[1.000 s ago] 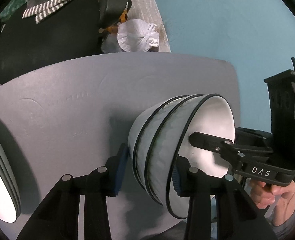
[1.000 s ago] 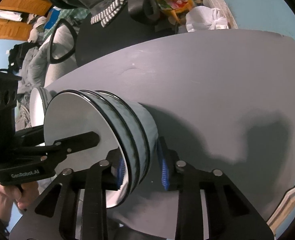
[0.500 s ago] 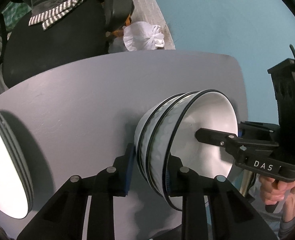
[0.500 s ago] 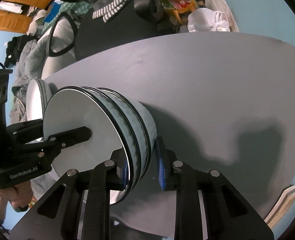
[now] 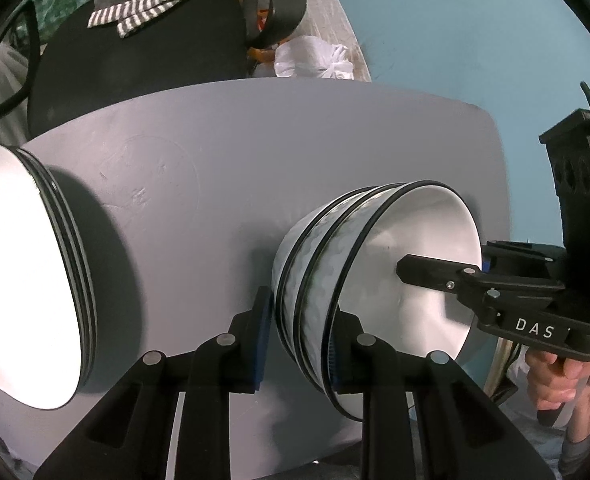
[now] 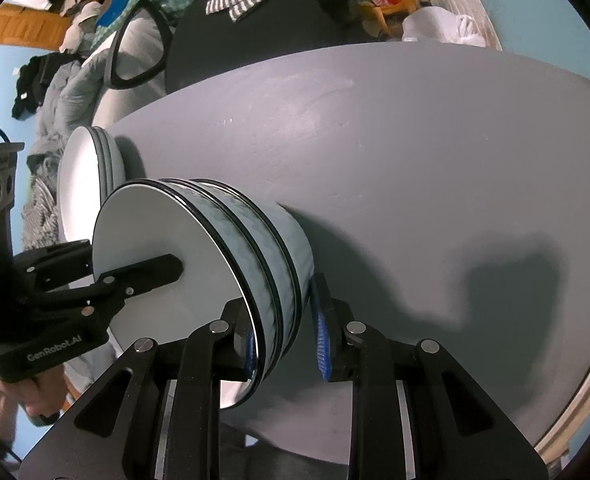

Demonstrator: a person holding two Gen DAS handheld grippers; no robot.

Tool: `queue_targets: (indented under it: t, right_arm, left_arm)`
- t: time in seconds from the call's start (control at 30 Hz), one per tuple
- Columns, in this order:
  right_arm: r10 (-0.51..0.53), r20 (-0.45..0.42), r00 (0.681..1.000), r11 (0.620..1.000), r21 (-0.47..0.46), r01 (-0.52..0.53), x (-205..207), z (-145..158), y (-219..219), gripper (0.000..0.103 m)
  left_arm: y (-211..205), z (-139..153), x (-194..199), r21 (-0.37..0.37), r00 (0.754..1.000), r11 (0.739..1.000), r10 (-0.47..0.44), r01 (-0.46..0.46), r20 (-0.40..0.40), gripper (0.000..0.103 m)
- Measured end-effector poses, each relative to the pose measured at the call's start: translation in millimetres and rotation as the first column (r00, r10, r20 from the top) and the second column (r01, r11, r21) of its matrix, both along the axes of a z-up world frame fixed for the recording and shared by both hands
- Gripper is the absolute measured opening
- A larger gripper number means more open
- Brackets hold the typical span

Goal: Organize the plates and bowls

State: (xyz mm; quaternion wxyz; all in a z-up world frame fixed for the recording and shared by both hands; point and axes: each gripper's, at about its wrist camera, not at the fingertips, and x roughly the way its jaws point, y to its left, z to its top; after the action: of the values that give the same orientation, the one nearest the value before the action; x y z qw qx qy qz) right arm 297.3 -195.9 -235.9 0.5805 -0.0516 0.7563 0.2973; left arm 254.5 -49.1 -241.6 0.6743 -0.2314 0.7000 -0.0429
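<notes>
A stack of three nested bowls (image 5: 335,264), white inside with pale blue patterned sides and black rims, rests on the grey table (image 5: 215,152). My left gripper (image 5: 299,340) straddles the stack's wall, one finger inside, one outside. My right gripper (image 6: 285,340) straddles the opposite wall of the bowl stack (image 6: 271,248) the same way. The pads look close to the wall; contact is unclear. A stack of white plates (image 5: 19,280) with black rims sits to the left, also in the right wrist view (image 6: 83,176).
A black office chair (image 5: 135,40) with a striped cloth stands behind the table. A white plastic bag (image 5: 315,60) lies on the floor beyond the far edge. A blue wall is at the right. Clutter and clothing fill the far left in the right wrist view.
The bowl stack and both grippers have shifted relative to the table, and the plate stack has come further into the left wrist view. The grippers' fingers look slightly wider apart around the bowl walls.
</notes>
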Motion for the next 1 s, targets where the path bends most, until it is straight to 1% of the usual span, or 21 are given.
queue_targets:
  t: [0.1, 0.17, 0.3, 0.4, 0.53, 0.73, 0.8, 1.0]
  right_arm:
    - [0.009, -0.006, 1.000, 1.000, -0.013, -0.009, 1.5, -0.7, 0.1, 0.023]
    - [-0.005, -0.023, 1.000, 1.000, -0.008, 0.005, 4.0, -2.3, -1.6, 0.023]
    - [0.001, -0.023, 1.000, 1.000, -0.006, -0.001, -1.2, -3.0, 3.8, 0.023]
    - [0.009, -0.034, 0.999, 1.000, -0.014, -0.009, -0.7, -4.1, 6.5, 0.023]
    - [0.009, -0.046, 0.999, 1.000, -0.023, -0.010, 0.8, -5.7, 6.4, 0.024]
    - [-0.002, -0.018, 1.000, 1.000, -0.008, 0.002, -4.8, -3.1, 5.7, 0.023]
    - [0.000, 0.003, 1.000, 1.000, -0.010, 0.000, -7.1, -0.3, 4.9, 0.022]
    - [0.011, -0.002, 1.000, 1.000, -0.025, -0.011, -13.2, 3.1, 8.8, 0.021]
  left_arm:
    - [0.1, -1.2, 0.9, -0.017, 1.000, 1.000, -0.005, 0.005, 0.010, 0.025]
    - [2.2, -1.5, 0.2, -0.028, 1.000, 1.000, 0.001, -0.001, 0.011, 0.025]
    - [8.8, -5.7, -2.6, -0.068, 0.999, 0.997, 0.040, -0.040, 0.002, 0.027]
    - [7.7, -6.7, -5.3, -0.083, 0.998, 0.995, 0.058, -0.058, 0.007, 0.029]
    - [7.9, -6.0, -7.6, -0.087, 0.998, 0.994, 0.066, -0.064, 0.016, 0.029]
    - [12.2, -2.5, -9.8, -0.084, 0.998, 0.995, 0.064, -0.061, 0.026, 0.028]
    - [11.4, -0.5, -12.8, -0.069, 0.998, 0.996, 0.052, -0.049, 0.034, 0.027]
    - [22.1, -1.0, -27.9, -0.077, 0.996, 0.993, 0.089, -0.088, 0.009, 0.025]
